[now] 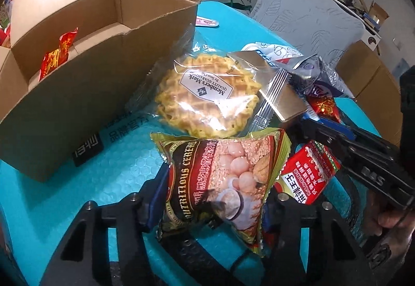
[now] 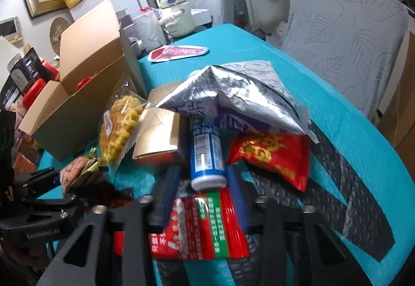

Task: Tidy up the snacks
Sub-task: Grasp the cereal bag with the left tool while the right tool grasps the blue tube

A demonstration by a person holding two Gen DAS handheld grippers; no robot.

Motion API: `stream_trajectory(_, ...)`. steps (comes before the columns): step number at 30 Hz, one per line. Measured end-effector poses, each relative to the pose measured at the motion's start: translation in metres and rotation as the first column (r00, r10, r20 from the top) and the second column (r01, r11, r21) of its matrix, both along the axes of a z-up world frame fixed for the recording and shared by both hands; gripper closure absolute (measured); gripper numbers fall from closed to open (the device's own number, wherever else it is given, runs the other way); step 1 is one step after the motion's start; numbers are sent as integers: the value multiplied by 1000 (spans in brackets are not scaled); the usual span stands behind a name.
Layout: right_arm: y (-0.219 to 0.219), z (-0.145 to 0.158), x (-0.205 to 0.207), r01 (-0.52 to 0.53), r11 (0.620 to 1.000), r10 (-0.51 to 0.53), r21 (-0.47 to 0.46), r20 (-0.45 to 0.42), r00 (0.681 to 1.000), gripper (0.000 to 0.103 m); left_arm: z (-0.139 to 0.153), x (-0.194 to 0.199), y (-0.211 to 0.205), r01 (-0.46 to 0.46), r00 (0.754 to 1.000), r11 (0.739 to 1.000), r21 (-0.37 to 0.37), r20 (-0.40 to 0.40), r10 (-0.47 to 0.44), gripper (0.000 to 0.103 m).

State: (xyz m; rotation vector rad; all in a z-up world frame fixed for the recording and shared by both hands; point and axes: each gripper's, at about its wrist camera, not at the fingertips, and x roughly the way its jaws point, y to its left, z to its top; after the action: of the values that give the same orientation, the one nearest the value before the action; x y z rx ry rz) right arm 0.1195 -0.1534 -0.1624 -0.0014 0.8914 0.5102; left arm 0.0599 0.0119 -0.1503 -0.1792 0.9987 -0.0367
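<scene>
My left gripper (image 1: pixel 212 197) is shut on a cereal sachet (image 1: pixel 223 182) and holds it over the teal table (image 1: pixel 77 197). My right gripper (image 2: pixel 202 197) is shut on a red and green snack packet (image 2: pixel 202 226); the same packet shows at the right of the left wrist view (image 1: pixel 306 171). An open cardboard box (image 1: pixel 77 94) stands at the left with a red packet (image 1: pixel 58 55) inside. A waffle in clear wrap (image 1: pixel 207 96), a gold box (image 2: pixel 158 140), a blue and white tube (image 2: pixel 207 153), a silver bag (image 2: pixel 233 101) and a red pouch (image 2: pixel 275 158) lie in a pile.
A pink and red packet (image 2: pixel 179 52) lies further back on the table (image 2: pixel 350 130). A cream kettle-shaped pot (image 2: pixel 176 13) and a clear tub (image 2: pixel 147 31) stand at the far edge. Grey covered chairs (image 2: pixel 345 39) stand to the right. More cardboard boxes (image 1: pixel 368 83) stand beyond the table.
</scene>
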Motion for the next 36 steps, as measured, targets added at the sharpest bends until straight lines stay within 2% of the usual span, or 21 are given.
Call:
stream_trajectory(8,0,17,-23,3,1000,-1,-29,45,999,75,5,-14,8,-19,1000,1000,-12,-6,19,49)
stream_trajectory(13,-11,18,-48,11,1000,-10,-23,33,999,75,8,-26,5,-9,1000,1000,5,0,9,49)
stream_trajectory(23,-34,20,-100,43,999,-44,-6,-16,999,75,9,-48,-8,39,999,999,-14,-25,-39,49)
stream_trajectory(30,-27,14,-97,32,998,-34,-51,-43,999,74,3,-51,-14,43,998,999,-10,-43,-44,49)
stream_trajectory(31,-25,15,-95,31,999,-33,-45,-36,999,72,3,-51,-15,43,998,999,-8,-41,-43,49)
stream_trajectory(33,-21,17,-89,25,999,-26,-31,-15,1000,54,4,-49,-13,36,999,999,-5,-39,-36,49)
stream_trajectory(36,-16,18,-79,23,999,-23,-32,24,999,54,3,-49,-10,25,999,1000,-3,-35,-25,49)
